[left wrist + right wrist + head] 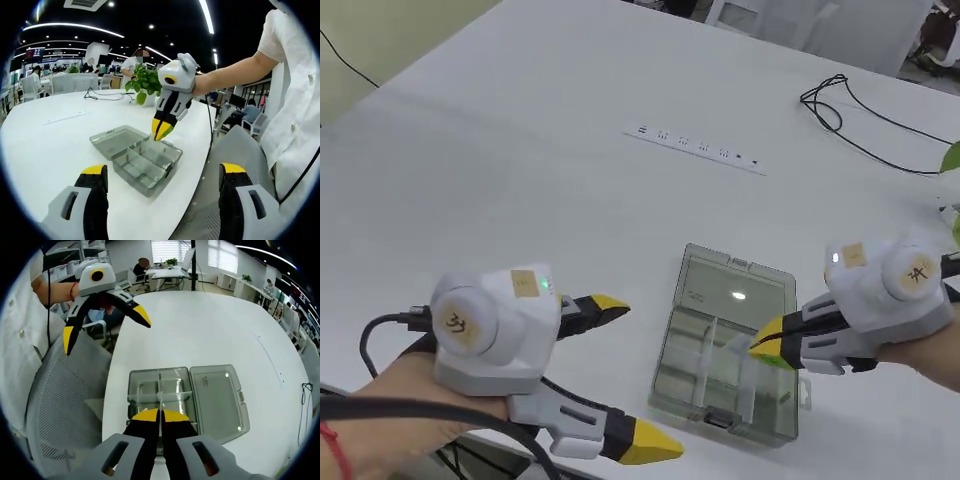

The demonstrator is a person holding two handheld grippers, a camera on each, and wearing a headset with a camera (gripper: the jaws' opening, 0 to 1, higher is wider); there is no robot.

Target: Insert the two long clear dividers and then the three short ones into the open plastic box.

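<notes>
The clear plastic box (692, 372) lies near the table's front edge with its lid (735, 285) flat open behind it. Clear dividers stand inside the box (145, 390). My right gripper (767, 346) is shut on a thin clear divider (744, 372), holding it edge-on over the box's right half. In the right gripper view the divider (159, 390) runs straight ahead from my shut gripper (160, 415). My left gripper (630, 375) is open, left of the box and holding nothing. From the left gripper view (163, 170) the right gripper (162, 129) points down into the box (145, 160).
A flush socket strip (695, 147) sits mid-table and a black cable (840, 110) lies at the far right. A potted plant (145, 82) stands beyond the box. A grey mesh chair (65, 405) is beside the table's edge (740, 450).
</notes>
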